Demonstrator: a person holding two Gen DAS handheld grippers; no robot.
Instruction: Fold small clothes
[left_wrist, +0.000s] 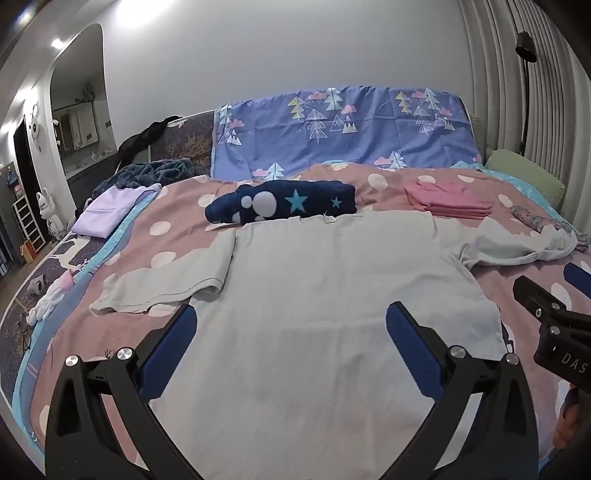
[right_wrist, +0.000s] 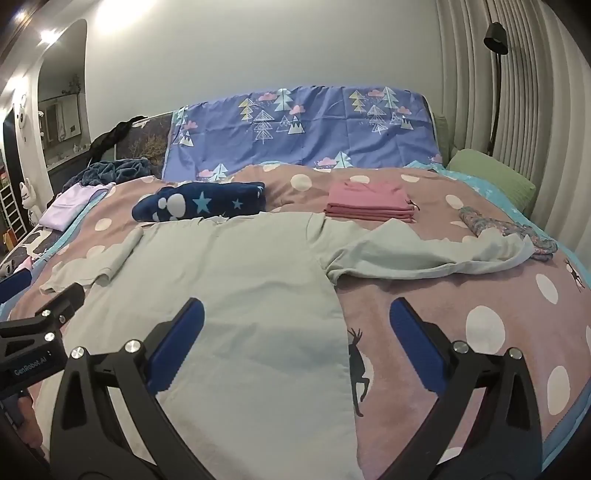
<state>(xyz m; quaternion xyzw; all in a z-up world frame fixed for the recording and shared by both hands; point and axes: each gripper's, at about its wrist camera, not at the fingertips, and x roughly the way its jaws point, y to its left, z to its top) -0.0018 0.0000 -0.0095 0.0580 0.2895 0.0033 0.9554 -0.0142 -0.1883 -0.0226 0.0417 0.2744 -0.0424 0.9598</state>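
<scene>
A pale grey long-sleeved shirt (left_wrist: 325, 295) lies flat on the pink dotted duvet (left_wrist: 177, 210), collar at the far side. Its left sleeve (left_wrist: 166, 284) is folded down; its right sleeve (left_wrist: 517, 247) stretches out to the right. The shirt also shows in the right wrist view (right_wrist: 236, 280). My left gripper (left_wrist: 291, 321) is open and empty above the shirt's lower body. My right gripper (right_wrist: 295, 314) is open and empty over the shirt's right edge. Each gripper shows in the other's view, the right one (left_wrist: 543, 302) and the left one (right_wrist: 48, 306).
A folded pink stack (right_wrist: 369, 203) and a navy star-print bundle (right_wrist: 199, 205) lie beyond the shirt. A floral garment (right_wrist: 509, 229) lies at the far right, a lilac cloth (left_wrist: 107, 210) at the left. A green pillow (right_wrist: 495, 181) and a blue tree-print sheet (left_wrist: 332, 129) sit at the headboard.
</scene>
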